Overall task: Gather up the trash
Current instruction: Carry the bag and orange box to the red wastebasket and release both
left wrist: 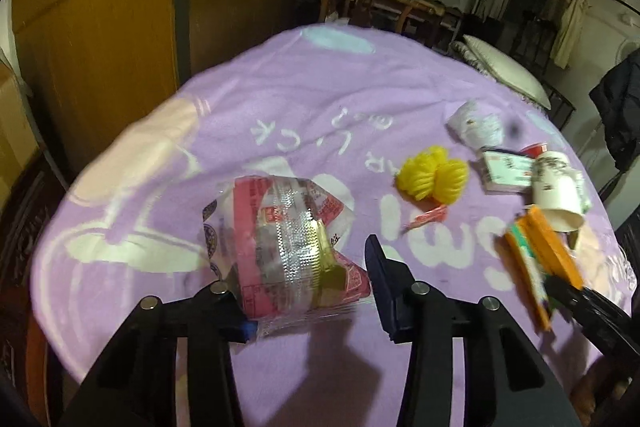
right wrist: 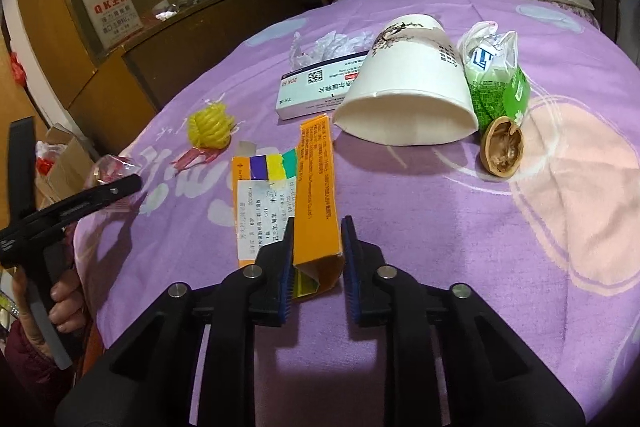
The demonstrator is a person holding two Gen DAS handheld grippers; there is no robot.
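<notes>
A crinkled pink and clear plastic wrapper (left wrist: 288, 247) sits between the fingers of my left gripper (left wrist: 304, 267), which is shut on it just above the purple blanket (left wrist: 320, 99). My right gripper (right wrist: 319, 221) is shut on the near end of an open orange carton (right wrist: 318, 187) with a white label. In the left wrist view the same carton (left wrist: 532, 255) hangs tilted in the right gripper (left wrist: 560, 289). In the right wrist view the left gripper (right wrist: 134, 183) shows at the left edge with the wrapper (right wrist: 106, 167).
On the blanket (right wrist: 480, 247) lie a yellow foam net (right wrist: 210, 127), a small red wrapper (right wrist: 196, 157), a white medicine box (right wrist: 320, 87), a tipped paper cup (right wrist: 408, 95), a green packet (right wrist: 498, 83), a walnut shell (right wrist: 502, 149) and crumpled plastic (right wrist: 332, 43). A cardboard box (right wrist: 64, 159) stands at the left.
</notes>
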